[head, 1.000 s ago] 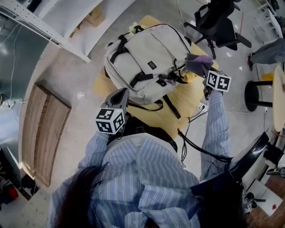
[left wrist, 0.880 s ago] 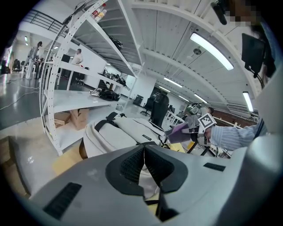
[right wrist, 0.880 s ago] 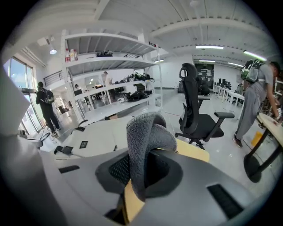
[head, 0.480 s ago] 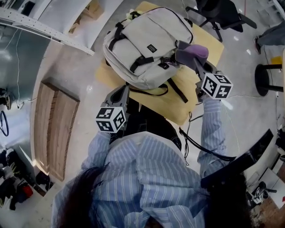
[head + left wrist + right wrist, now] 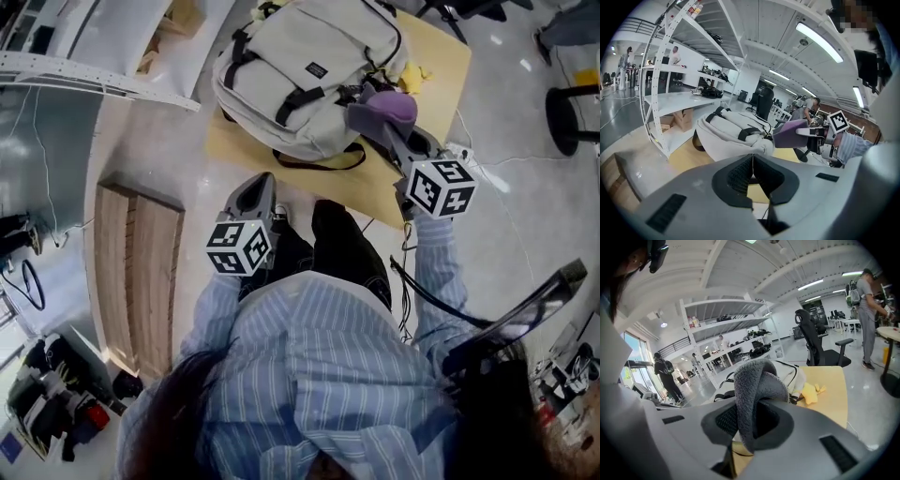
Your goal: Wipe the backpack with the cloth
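A light grey backpack (image 5: 305, 66) with black straps lies flat on a small yellow wooden table (image 5: 380, 183). My right gripper (image 5: 375, 117) is shut on a purple-grey cloth (image 5: 386, 106), held at the backpack's near right edge by the strap buckles. In the right gripper view the cloth (image 5: 757, 387) bulges out of the jaws, with the backpack (image 5: 790, 371) just behind it. My left gripper (image 5: 260, 190) hangs shut and empty near the table's front edge, short of the backpack (image 5: 726, 131). From the left gripper view the cloth (image 5: 790, 133) shows to the right.
A yellow object (image 5: 811, 391) lies on the table beside the backpack. A wooden board (image 5: 136, 272) lies on the floor to the left, next to a white metal shelf (image 5: 661, 84). A black office chair (image 5: 818, 341) and a stool (image 5: 572, 112) stand beyond. Cables (image 5: 412, 281) hang under the table.
The head view has tilted, so the backpack now sits higher in the picture. My right gripper keeps the cloth against the backpack's right side. The left gripper stays where it was.
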The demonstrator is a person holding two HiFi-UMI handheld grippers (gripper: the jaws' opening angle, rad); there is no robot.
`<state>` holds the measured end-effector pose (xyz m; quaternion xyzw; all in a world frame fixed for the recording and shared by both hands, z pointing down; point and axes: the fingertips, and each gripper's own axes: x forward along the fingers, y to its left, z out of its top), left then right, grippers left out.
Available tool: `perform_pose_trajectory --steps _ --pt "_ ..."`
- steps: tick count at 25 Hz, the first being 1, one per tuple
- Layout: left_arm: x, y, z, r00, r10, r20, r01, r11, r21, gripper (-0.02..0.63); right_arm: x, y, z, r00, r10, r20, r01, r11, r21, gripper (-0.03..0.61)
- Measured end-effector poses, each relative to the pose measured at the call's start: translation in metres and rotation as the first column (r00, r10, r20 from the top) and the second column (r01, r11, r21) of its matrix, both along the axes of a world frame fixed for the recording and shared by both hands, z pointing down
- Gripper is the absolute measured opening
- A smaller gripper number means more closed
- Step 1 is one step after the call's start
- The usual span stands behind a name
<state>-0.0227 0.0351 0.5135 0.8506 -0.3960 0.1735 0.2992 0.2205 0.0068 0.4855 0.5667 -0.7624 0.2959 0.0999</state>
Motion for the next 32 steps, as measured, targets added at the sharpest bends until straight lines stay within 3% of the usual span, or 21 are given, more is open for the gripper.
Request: perform_pose_trajectory --steps 7,15,20,28,32 --pt "-0.033 0.026 -0.005 0.994 0.106 -0.035 -0.105 0.994 0.043 0.006 -0.08 0.046 -0.005 0.996 0.064 0.062 -0.065 0.998 0.026 0.041" --pt "-0.134 0.06 -0.008 0.986 0.128 -0.111 -0.122 0.991 0.053 0.006 -0.201 0.105 -0.017 0.978 0.166 0.124 -0.174 0.983 0.054 0.041" --pt "-0.16 0.083 -0.003 0.97 0.18 -0.163 -0.174 0.983 0.051 0.006 -0.27 0.143 -0.008 0.973 0.176 0.152 -0.18 0.984 0.017 0.041" --pt "-0.15 0.127 0.002 0.938 0.269 -0.216 -0.268 0.963 0.036 0.006 -0.278 0.193 -0.004 0.974 0.217 0.072 -0.215 0.976 -0.028 0.041" --pt "-0.15 0.14 -0.007 0.941 0.271 -0.202 -0.264 0.963 0.06 0.006 -0.275 0.211 -0.006 0.973 0.217 0.073 -0.216 0.976 -0.022 0.041"
